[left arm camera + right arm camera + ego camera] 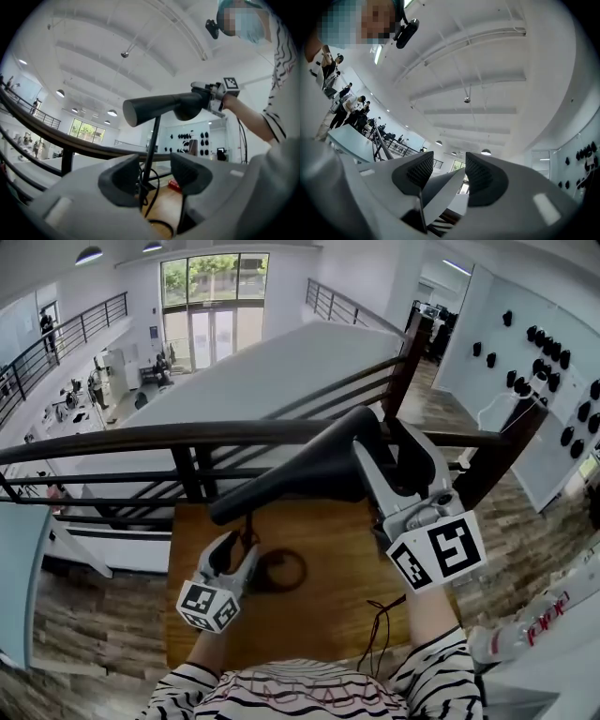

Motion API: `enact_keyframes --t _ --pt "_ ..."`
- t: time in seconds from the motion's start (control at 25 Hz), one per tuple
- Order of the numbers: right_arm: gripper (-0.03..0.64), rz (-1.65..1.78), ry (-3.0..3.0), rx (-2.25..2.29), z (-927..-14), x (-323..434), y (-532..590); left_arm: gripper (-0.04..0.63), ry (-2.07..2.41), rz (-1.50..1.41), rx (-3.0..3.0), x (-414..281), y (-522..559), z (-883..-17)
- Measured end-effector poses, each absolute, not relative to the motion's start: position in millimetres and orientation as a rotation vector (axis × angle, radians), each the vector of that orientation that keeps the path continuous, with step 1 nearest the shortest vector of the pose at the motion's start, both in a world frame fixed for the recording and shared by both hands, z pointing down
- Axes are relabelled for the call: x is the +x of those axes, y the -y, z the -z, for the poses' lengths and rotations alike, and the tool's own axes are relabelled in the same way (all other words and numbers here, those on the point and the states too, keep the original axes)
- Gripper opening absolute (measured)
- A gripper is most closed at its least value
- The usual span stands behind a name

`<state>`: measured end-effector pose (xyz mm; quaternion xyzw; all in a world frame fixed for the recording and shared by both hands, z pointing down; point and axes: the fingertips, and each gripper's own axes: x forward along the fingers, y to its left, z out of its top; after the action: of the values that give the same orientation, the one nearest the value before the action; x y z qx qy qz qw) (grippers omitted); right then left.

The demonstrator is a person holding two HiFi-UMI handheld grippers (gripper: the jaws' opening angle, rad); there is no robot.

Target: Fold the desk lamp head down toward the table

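Observation:
The desk lamp's long dark head [300, 474] lies nearly level above a wooden table [319, 615]. My right gripper [389, 451] is shut on its rear end; in the right gripper view the grey head [438, 190] fills the gap between both pads of that gripper [445, 176]. My left gripper [228, 545] sits low by the lamp's round base [281, 570]. In the left gripper view the thin stem [152, 140] runs up between its open jaws [154, 176], close to the left pad, toward the head [159, 107] and the right gripper [211, 93].
A dark railing [141, 437] runs right behind the table, with an atrium drop beyond it. A thin cable [380, 624] trails off the table's near right. A white wall panel with black holds [553, 352] stands to the right.

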<state>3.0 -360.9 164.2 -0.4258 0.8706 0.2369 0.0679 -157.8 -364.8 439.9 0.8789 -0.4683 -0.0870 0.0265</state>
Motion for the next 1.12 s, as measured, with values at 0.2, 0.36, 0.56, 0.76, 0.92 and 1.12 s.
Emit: enact_keyframes --t 0.2,0.36,0.56,0.76,0.92,1.12 --pt "0.164 -0.697 -2.635 -1.319 -172.7 7.3 376.3 0.196 1.407 0.256 2.721 -149.6 379.2 -446.0" --pt "0.155 -0.656 -2.622 -1.312 -173.8 8.7 386.1 0.162 1.384 0.229 2.720 -147.1 388.9 -449.2" --pt "0.147 -0.638 -2.600 -1.326 -173.6 9.0 388.1 0.115 1.373 0.224 2.711 -150.4 392.4 -450.9" --pt "0.149 -0.594 -2.598 -1.370 -182.0 17.2 390.4 0.097 1.370 0.228 2.703 -152.0 391.7 -450.3" --pt "0.149 -0.548 -2.580 -1.400 -191.9 23.9 389.7 0.097 1.362 0.234 2.704 -153.0 389.3 -451.1" --pt "0.149 -0.493 -2.558 -1.435 -204.3 30.8 391.4 0.098 1.334 0.240 2.708 -154.2 388.2 -452.5"
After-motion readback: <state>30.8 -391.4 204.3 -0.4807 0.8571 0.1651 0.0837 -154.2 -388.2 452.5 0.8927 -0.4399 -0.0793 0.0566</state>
